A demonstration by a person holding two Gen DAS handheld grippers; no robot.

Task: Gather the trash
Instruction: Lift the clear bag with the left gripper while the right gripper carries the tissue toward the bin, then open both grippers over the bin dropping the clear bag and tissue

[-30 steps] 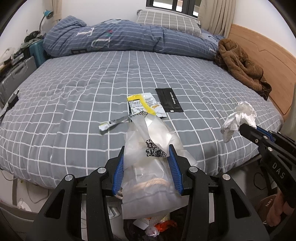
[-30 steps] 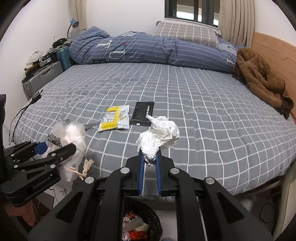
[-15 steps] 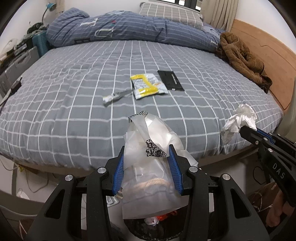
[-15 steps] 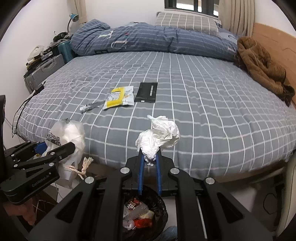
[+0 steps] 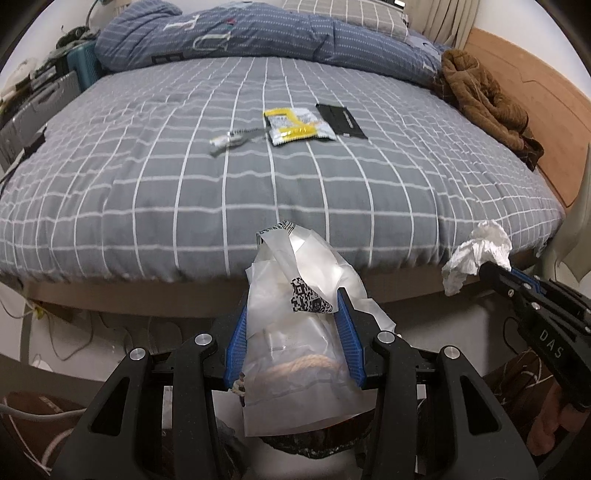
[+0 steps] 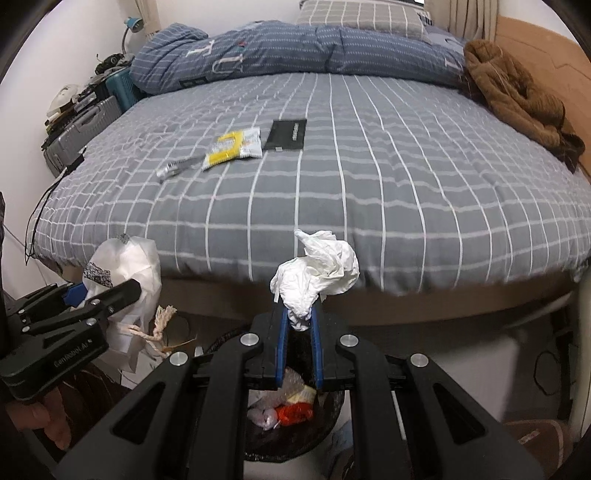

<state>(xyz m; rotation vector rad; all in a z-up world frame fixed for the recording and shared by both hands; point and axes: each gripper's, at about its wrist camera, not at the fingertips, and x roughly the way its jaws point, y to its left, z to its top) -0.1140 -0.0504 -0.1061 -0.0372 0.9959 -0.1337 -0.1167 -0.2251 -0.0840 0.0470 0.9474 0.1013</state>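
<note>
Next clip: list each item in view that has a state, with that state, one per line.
Left claw: shut on the plastic bag.
Right claw: shut on the crumpled tissue.
Bin: open, holding trash, below the right claw.
Yellow wrapper: lying flat on the bed.
Black packet: flat on the bed.
Silver wrapper: on the bed.

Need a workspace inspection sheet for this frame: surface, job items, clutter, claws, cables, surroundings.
Surface: bed with grey checked cover, flat.
Job's things: yellow-and-white sachet, black packet and thin silver wrapper lie on the cover; trash bin on the floor below holds wrappers.
Clutter: brown garment at the bed's right edge, rolled blue duvet at the head.
Claws: left claw shut on clear plastic bag; right claw shut on crumpled white tissue, above the bin.
Cables: black cable hangs off the left bed edge.
Surroundings: suitcases and a desk lamp at left.
</note>
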